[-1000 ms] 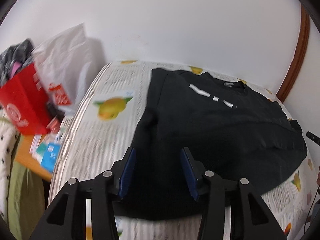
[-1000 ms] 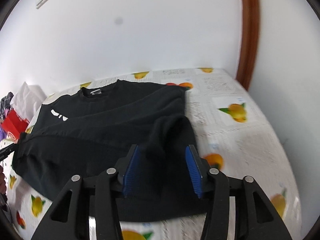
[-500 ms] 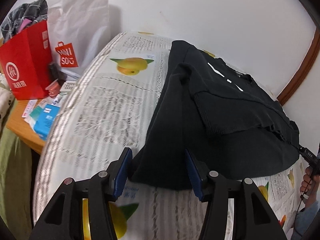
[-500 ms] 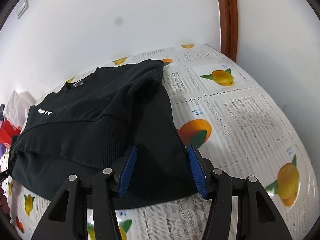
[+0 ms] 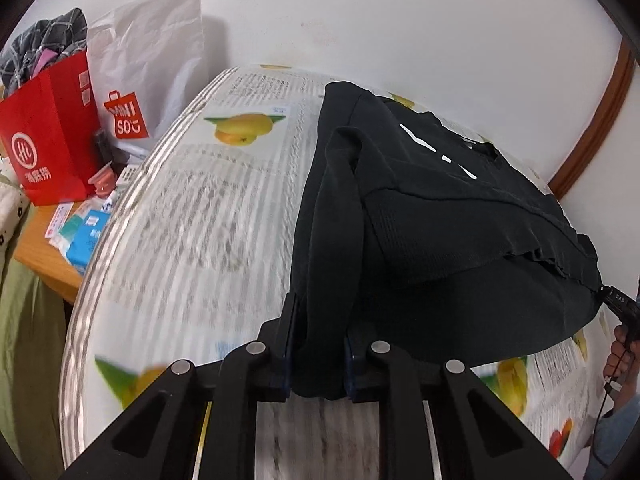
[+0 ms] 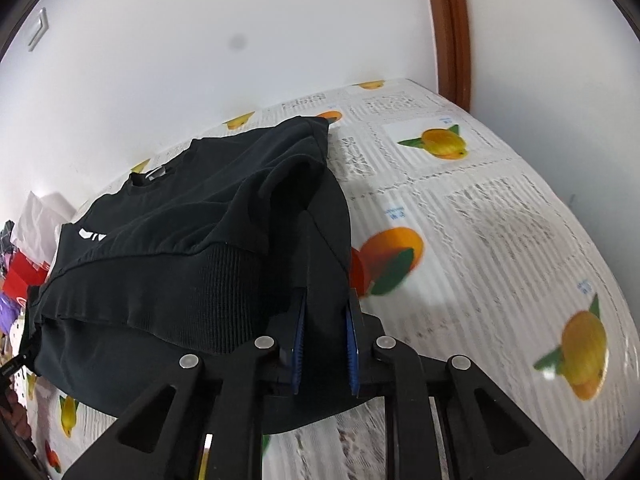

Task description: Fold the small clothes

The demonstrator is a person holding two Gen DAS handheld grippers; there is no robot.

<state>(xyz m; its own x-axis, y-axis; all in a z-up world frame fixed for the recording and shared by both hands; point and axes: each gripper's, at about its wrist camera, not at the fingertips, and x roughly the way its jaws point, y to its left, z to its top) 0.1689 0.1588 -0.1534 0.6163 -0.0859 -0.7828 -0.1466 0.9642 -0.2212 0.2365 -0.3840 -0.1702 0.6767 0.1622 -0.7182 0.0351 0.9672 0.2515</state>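
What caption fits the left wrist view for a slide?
Left hand-held gripper shut on the black sweatshirt, on a fruit-print tablecloth.

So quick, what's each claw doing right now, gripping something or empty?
Left claw: closed on the near edge of the black sweatshirt.
Right claw: closed on the same sweatshirt's near edge.

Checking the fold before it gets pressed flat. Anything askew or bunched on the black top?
Yes. On the black top the ribbed hem is folded up, but it runs slanted and the left sleeve bulges in a loop rather than lying flat. Both the left tool and right tool pinch its near edge. No damage shows.
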